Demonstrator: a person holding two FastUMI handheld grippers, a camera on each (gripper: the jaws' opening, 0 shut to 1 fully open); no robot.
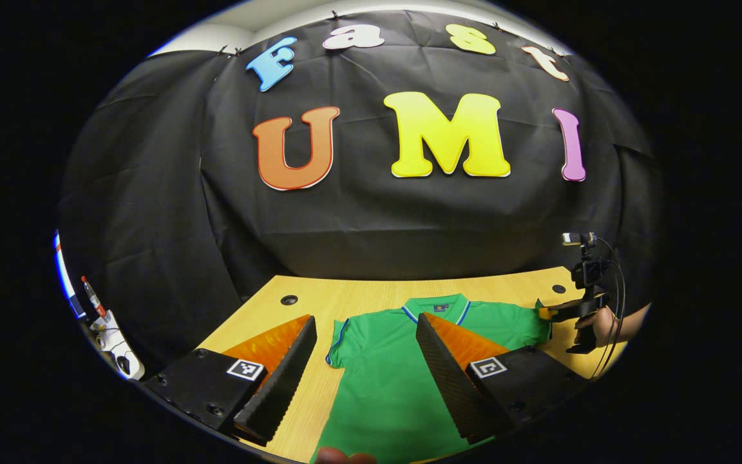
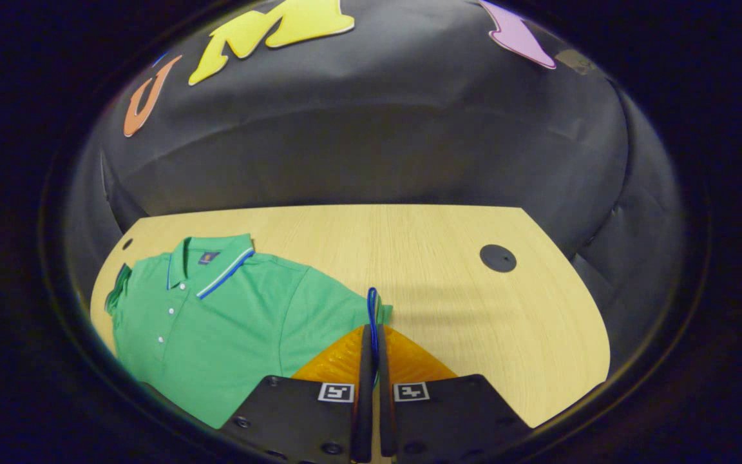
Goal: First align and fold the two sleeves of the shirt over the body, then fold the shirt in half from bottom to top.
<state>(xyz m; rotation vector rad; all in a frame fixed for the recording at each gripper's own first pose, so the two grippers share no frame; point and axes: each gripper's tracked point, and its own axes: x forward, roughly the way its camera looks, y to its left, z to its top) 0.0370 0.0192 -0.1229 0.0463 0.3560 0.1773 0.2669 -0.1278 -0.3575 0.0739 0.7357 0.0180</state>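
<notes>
Both tongs hang over the table (image 2: 448,258): the left gripper (image 1: 364,335) has its fingers spread wide above the shirt (image 1: 384,380), touching nothing, while the right gripper (image 2: 371,348) has its fingers pressed together on the blue-trimmed edge of the right sleeve (image 2: 345,306), pinching it. That green shirt lies flat on the wooden top, front up, collar (image 1: 437,308) toward the black cloth wall and buttons showing in the right gripper view. Seen from the left gripper view, the right gripper (image 1: 554,314) sits at the shirt's far sleeve, held by a hand (image 1: 603,322).
</notes>
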